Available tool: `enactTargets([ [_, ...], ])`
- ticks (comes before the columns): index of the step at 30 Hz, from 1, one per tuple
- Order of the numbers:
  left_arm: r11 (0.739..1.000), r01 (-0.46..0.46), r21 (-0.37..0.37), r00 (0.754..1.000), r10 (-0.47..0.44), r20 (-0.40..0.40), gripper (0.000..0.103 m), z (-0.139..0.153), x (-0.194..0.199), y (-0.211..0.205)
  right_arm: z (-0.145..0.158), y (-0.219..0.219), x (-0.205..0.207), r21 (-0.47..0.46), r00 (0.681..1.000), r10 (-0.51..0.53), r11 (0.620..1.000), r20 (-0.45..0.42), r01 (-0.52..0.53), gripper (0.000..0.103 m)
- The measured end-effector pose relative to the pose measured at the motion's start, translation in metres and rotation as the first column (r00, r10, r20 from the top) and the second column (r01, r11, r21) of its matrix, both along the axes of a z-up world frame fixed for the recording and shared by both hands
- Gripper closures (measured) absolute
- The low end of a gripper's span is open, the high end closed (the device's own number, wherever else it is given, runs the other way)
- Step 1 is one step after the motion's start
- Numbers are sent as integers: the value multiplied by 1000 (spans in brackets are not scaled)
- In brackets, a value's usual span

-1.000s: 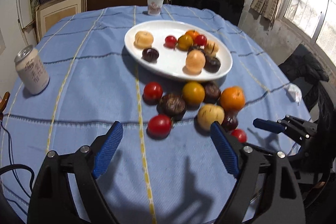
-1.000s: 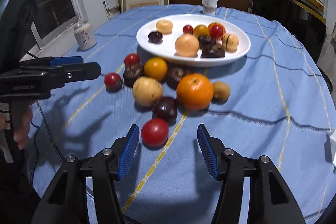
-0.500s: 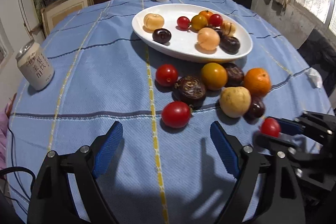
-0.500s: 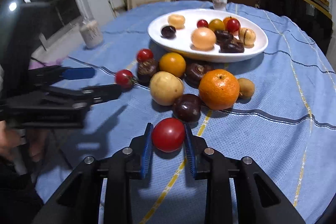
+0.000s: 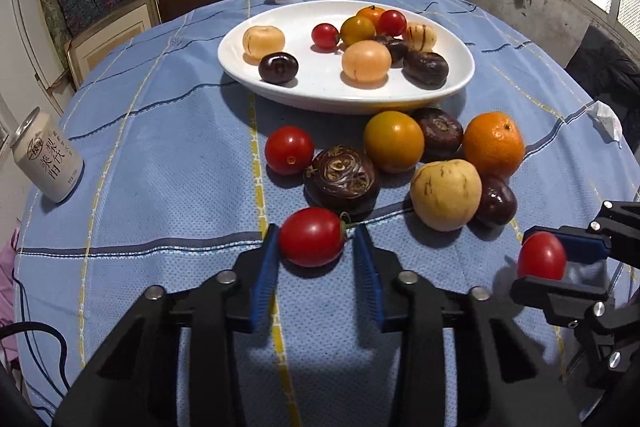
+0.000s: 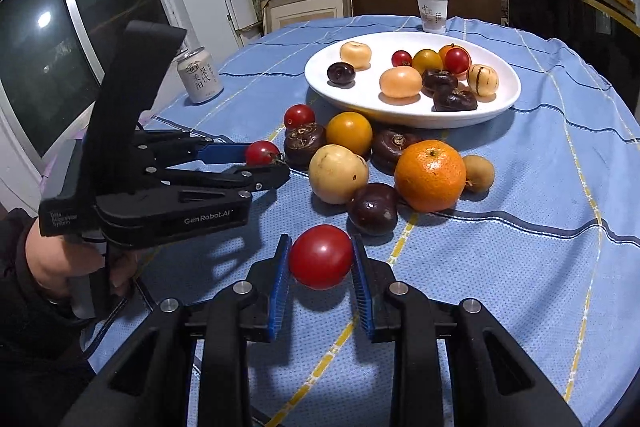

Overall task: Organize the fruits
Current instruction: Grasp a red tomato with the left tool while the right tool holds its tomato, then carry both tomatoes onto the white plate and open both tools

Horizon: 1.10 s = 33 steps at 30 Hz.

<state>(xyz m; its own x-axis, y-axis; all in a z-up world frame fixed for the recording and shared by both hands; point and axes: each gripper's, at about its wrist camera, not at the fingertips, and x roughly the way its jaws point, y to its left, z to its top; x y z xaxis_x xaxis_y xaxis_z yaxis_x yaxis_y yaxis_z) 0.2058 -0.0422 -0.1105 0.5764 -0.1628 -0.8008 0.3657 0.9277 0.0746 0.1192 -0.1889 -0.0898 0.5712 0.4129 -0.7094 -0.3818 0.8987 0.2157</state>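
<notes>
The blue-clothed counter (image 5: 168, 155) carries a white plate (image 5: 320, 95) of fruit. The left hand-held gripper (image 5: 315, 259) is closing on 1 red tomato (image 5: 312, 242); the right hand-held gripper (image 6: 321, 269) pinches another tomato (image 6: 321, 257) just above the cloth.

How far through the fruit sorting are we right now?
Partway. Done: nine fruits already lie on the white plate. In hand: the right gripper is shut on a red tomato, and the left gripper is closing around another red tomato. Left: eight fruits beside the plate on the cloth, including the orange, plus those two tomatoes.
</notes>
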Motion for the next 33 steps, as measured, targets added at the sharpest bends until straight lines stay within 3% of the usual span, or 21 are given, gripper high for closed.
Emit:
enactTargets([
  [16,998,0,-68,1000,2,30,72,13,-19,6,1,-5,0,18,1000,-13,1000,7,12,73],
  [33,996,8,-91,997,-1,73,72,37,-46,10,6,-11,-10,12,998,-51,999,45,51,73],
])
